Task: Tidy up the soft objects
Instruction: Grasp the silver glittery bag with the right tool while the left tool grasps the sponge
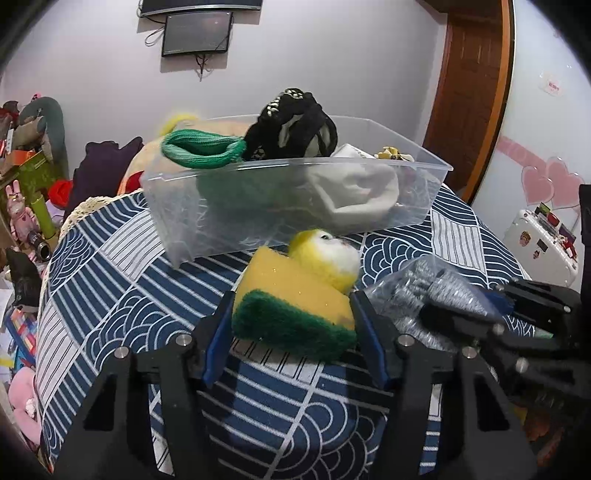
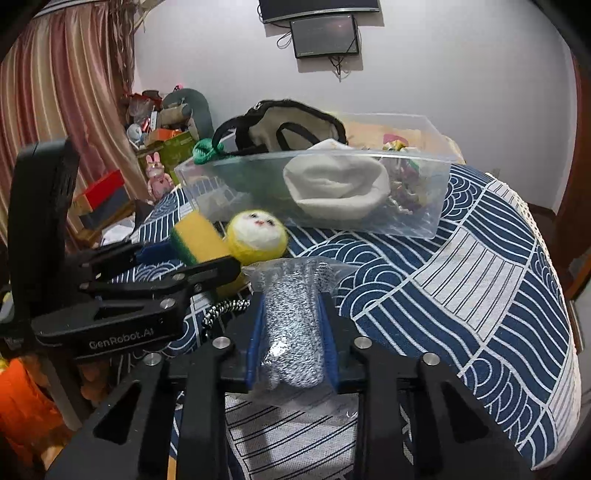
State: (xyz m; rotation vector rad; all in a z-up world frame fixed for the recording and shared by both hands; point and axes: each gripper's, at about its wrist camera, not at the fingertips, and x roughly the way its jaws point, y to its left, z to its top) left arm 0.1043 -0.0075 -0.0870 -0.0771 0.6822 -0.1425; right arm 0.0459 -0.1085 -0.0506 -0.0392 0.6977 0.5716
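Note:
My left gripper (image 1: 291, 306) is shut on a yellow and green sponge (image 1: 295, 295), held just above the patterned cloth; it also shows in the right wrist view (image 2: 197, 238). My right gripper (image 2: 291, 306) is shut on a grey knit item in a clear plastic bag (image 2: 291, 321), which also shows in the left wrist view (image 1: 424, 291). A yellow plush ball with a white face (image 2: 256, 236) lies on the cloth beside the sponge. Behind stands a clear plastic bin (image 1: 295, 206) holding a green knit piece (image 1: 203, 147), a black item (image 1: 291, 125) and a white cloth (image 1: 354, 192).
The blue and white wave-patterned cloth (image 2: 461, 277) covers the table. A clutter of toys and boxes (image 1: 26, 192) stands at the left. A white suitcase (image 1: 539, 243) and a wooden door (image 1: 472, 92) are at the right. A screen (image 2: 325, 35) hangs on the wall.

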